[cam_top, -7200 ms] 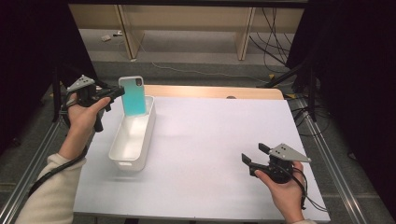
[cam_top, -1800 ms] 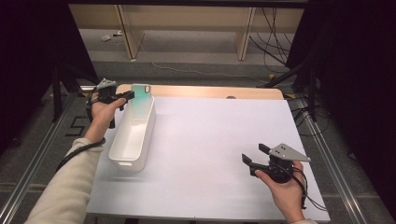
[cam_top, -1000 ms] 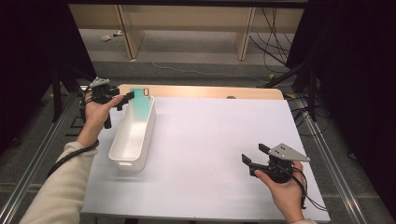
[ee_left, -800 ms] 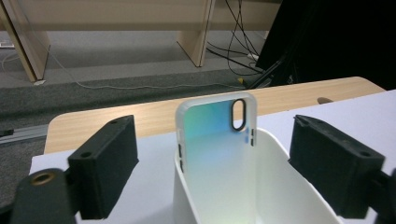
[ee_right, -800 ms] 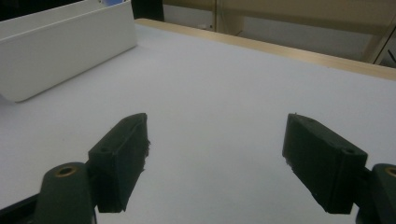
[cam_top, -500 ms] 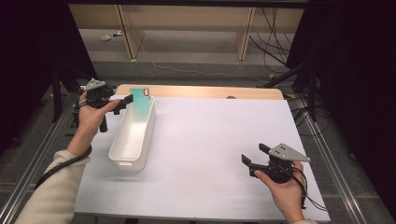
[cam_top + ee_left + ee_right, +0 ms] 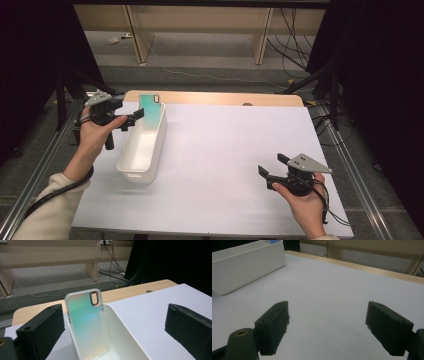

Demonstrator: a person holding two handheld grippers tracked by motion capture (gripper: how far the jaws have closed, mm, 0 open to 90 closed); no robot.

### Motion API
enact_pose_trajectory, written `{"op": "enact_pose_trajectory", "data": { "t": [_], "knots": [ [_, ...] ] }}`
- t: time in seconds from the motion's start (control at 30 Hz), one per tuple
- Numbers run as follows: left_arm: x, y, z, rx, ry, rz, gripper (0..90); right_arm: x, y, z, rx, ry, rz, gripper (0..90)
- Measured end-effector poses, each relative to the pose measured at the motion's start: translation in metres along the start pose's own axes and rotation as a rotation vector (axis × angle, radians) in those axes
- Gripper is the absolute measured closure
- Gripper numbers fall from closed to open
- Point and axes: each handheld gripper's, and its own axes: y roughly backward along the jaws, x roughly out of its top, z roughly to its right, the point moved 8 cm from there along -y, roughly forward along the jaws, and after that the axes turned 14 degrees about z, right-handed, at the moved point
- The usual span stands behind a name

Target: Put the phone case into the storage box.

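Note:
An iridescent teal phone case (image 7: 151,111) (image 7: 86,322) stands upright in the far end of a long white bin (image 7: 161,142) (image 7: 117,336), leaning on its end wall. My left gripper (image 7: 131,119) (image 7: 113,322) hovers just left of the case. It is open, its jaws have just been opening, and they do not touch the case. Over the white table near the front right, my right gripper (image 7: 272,166) (image 7: 327,322) is open. Its jaws have also just been widening, with nothing between them.
The white tabletop (image 7: 225,145) has a wooden strip (image 7: 225,98) along its far edge. The bin (image 7: 247,267) lies far left of the right gripper. Metal rails (image 7: 360,175) flank the table, and cables lie on the floor beyond.
The left gripper has let go of the phone case and drawn back to the left and slightly up. The case stays standing in the bin. The right hand has not moved.

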Motion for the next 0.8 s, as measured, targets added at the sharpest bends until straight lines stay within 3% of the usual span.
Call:
{"op": "enact_pose_trajectory", "data": {
  "t": [0.07,0.1,0.17,0.2,0.8],
  "knots": [
    [-0.001,0.003,0.005,-0.013,-0.009,-0.004,1.8,0.000,0.000,0.000,0.005,-0.002,-0.002,19.8],
    [-0.001,0.005,0.008,-0.018,-0.010,-0.005,1.8,-0.001,0.003,0.000,0.003,0.005,-0.029,19.8],
    [-0.002,0.008,0.013,-0.029,-0.010,-0.007,1.6,-0.001,0.003,0.000,0.001,0.003,-0.028,19.8],
    [-0.002,0.009,0.015,-0.032,-0.006,-0.004,1.6,0.000,-0.001,-0.001,0.007,-0.006,0.006,19.8],
    [-0.023,0.029,0.052,-0.118,-0.010,-0.007,2.0,0.000,0.000,-0.001,0.002,-0.004,-0.002,19.9]
  ]
}}
